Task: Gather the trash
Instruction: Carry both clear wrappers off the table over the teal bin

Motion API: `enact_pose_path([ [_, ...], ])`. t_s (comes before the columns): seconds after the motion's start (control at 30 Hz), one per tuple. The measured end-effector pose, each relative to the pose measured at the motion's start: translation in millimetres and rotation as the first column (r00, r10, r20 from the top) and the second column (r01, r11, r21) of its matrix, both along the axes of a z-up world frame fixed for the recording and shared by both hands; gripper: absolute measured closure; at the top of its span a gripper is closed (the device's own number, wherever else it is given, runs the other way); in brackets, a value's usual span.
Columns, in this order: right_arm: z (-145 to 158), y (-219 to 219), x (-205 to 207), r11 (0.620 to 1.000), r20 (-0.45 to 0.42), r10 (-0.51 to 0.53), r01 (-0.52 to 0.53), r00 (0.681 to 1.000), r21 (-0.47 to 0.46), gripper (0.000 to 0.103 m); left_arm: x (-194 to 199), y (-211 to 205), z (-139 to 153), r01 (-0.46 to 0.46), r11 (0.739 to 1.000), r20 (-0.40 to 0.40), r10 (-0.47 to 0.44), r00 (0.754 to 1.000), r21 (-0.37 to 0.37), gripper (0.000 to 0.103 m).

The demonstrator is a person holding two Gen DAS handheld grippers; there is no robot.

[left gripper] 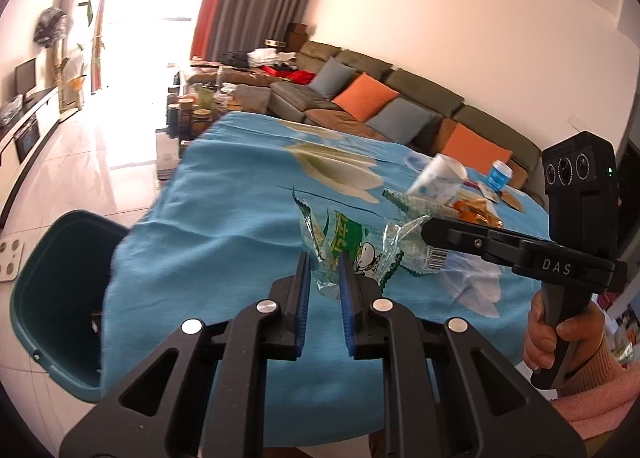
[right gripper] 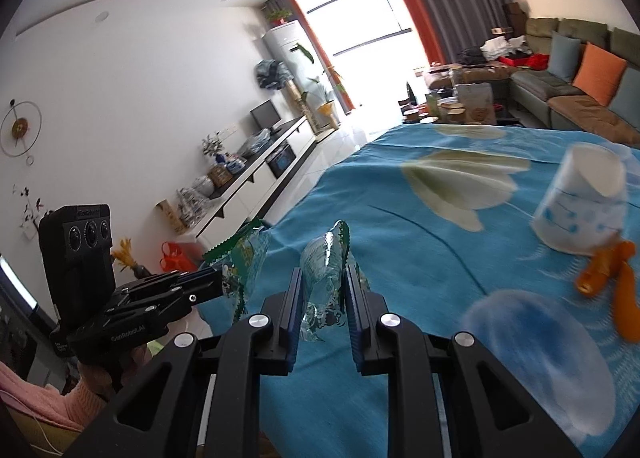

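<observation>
Left fingers: black gripper (left gripper: 325, 258) with blue pads, drawn narrow and pinching one end of a clear snack wrapper (left gripper: 352, 250) with green print and a cartoon figure
Right fingers: second gripper (right gripper: 323, 272), likewise narrow, clamped on the crumpled clear end of that wrapper (right gripper: 325, 258); from the left camera it reaches in from the right (left gripper: 425, 229) and meets the wrapper's far end
Wrapper: stretched between both pairs of fingers, held above the blue cloth, near the table's left edge
Hands: right hand (left gripper: 554, 334) in a pink sleeve grips its handle; left hand (right gripper: 100, 376), also in pink, is partly hidden under its gripper
Table: covered by a blue cloth (left gripper: 224, 193) with pale leaf shapes
Other litter: white paper cup (right gripper: 584, 197) tipped on its side, orange wrapper (right gripper: 612, 270) just beside it, more packets (left gripper: 476, 209) and a small blue tub (left gripper: 499, 174) farther along
Bin: dark green bin (left gripper: 48, 298) on the tiled floor, just off the table's left corner
Beyond: sofa (left gripper: 400, 97) with orange and grey cushions
</observation>
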State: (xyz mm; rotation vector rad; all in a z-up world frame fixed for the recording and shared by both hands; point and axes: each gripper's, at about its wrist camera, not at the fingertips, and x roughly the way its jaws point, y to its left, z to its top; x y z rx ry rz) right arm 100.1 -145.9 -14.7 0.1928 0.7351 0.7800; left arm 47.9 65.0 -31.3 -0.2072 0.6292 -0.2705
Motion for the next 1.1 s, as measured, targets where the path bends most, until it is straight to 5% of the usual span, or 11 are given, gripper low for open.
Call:
enact_pose_path([
  [0.43, 11, 63, 6, 0.990, 0.022, 0.142, -0.142, 0.990, -0.010, 0.084, -24, 58, 8, -0.149, 0.989, 0.014, 0.150, 0.989, -0.005, 0.088],
  [1.1, 15, 152, 17, 0.950, 0.018, 0.311, -0.310, 0.950, -0.027, 0.084, -39, 143, 4, -0.367, 0.930, -0.006, 0.367, 0.930, 0.013, 0.088],
])
